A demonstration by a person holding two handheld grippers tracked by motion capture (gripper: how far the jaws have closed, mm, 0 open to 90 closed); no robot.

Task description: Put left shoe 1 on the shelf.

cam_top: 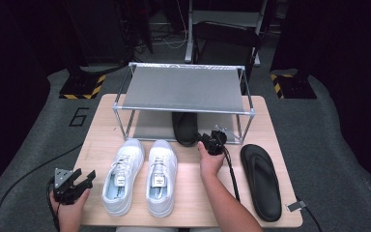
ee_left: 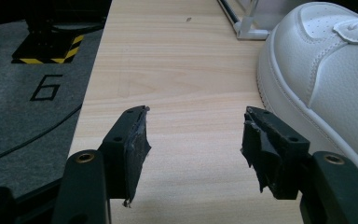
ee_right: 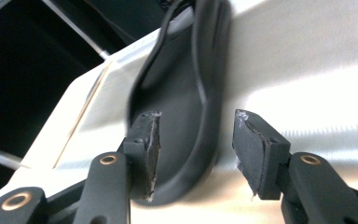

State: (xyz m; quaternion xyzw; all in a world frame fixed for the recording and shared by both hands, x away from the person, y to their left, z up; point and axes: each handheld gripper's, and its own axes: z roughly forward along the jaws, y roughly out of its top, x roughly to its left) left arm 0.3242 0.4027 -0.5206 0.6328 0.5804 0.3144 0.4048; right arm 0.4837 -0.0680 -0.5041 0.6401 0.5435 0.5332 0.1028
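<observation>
**Sandal going onto the rack's lower shelf**

Here the right gripper (cam_top: 216, 141) sits at the front edge of the metal shoe rack (cam_top: 183, 110), right at the heel of a black sandal (cam_top: 185, 128) that lies mostly under the top shelf, toe pointing inward. In the right gripper view its jaws stand apart on either side of the sandal's heel (ee_right: 186, 116), not pressing it, and the sole looks to lie on the pale lower shelf (ee_right: 289, 70). That fits a shoe just set down or being nudged deeper: the heel is the only part reachable from the front, so it is handled from there. Whether a pad brushes the rubber I cannot tell.

The second sandal (cam_top: 261, 181) lies on the table (cam_top: 188, 212) well to the right, heel toward the person, within easy reach of the same hand; it is probably next.

The left gripper (cam_top: 79, 182) rests at the table's near left corner, jaws wide apart with nothing between them, just beside the left white sneaker (cam_top: 121, 176). Its mate (cam_top: 160, 176) stands parallel, toes toward the rack, lined up for shelving.
</observation>
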